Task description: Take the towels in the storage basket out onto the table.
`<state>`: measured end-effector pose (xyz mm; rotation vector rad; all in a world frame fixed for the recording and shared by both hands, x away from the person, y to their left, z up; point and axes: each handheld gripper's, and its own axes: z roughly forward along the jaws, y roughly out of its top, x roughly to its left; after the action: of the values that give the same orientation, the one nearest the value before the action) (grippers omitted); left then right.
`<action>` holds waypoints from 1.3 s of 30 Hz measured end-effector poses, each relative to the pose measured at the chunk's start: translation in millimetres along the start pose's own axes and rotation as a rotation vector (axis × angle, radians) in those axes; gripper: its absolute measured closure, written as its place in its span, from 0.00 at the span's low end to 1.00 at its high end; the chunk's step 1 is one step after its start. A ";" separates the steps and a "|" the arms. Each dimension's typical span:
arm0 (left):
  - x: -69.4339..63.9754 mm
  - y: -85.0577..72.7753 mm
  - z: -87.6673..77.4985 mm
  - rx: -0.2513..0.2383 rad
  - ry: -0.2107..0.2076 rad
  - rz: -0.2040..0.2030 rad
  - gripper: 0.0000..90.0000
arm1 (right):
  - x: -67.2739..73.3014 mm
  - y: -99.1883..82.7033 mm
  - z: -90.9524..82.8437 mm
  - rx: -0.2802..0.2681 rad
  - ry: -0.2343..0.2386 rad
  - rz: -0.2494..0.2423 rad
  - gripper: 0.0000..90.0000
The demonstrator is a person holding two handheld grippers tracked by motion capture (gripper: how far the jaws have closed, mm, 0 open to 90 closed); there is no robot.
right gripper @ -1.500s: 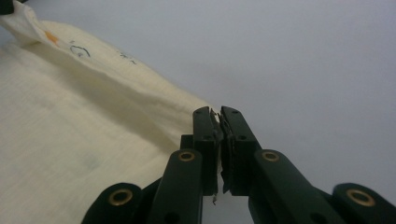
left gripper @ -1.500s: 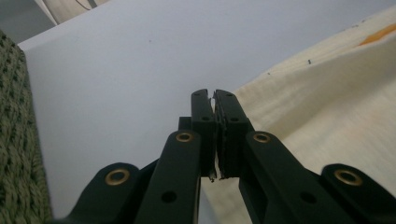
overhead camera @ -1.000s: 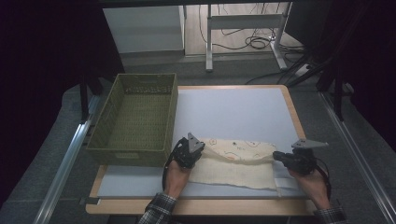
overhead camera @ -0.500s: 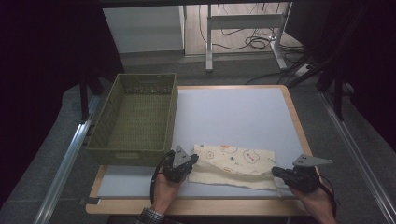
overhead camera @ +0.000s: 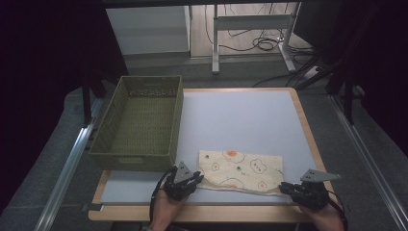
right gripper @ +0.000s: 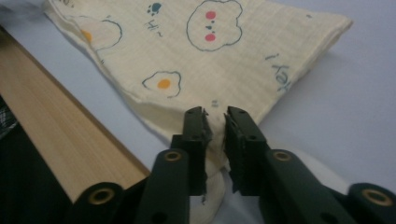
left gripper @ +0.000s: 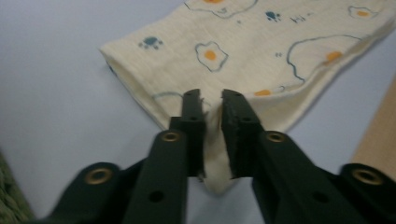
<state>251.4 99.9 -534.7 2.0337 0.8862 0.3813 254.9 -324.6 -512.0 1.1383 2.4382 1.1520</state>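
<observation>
- White counter (overhead camera: 240, 115) with a wood rim; an empty green woven basket (overhead camera: 139, 122) stands at its left.
- Folded cream cloth (overhead camera: 240, 171) printed with eggs and bears now lies flat near the front edge; a second ago it sat farther back.
- Left tool (overhead camera: 185, 180) at the cloth's near-left corner: jaws have just been opening, a gap shows, the corner loose between them.
- Right tool (overhead camera: 300, 190) at the near-right corner: likewise just opening, fabric between but unpinched.
- Judgement: the fold is laid down and released; basket likely next.
</observation>
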 end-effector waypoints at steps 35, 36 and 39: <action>13.7 45.7 37.2 0.041 0.167 -0.056 0.80 | -42.6 44.4 17.4 -0.060 -0.116 0.052 0.79; 17.1 52.4 44.2 0.049 0.189 -0.052 0.80 | -45.1 49.4 21.7 -0.056 -0.127 0.049 0.79; 25.4 59.8 55.5 0.057 0.230 -0.061 0.79 | -49.2 55.8 29.0 -0.051 -0.157 0.037 0.79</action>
<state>326.8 62.5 -519.9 2.0370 1.1073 0.5699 333.3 -321.8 -496.8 1.2144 2.2670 1.0851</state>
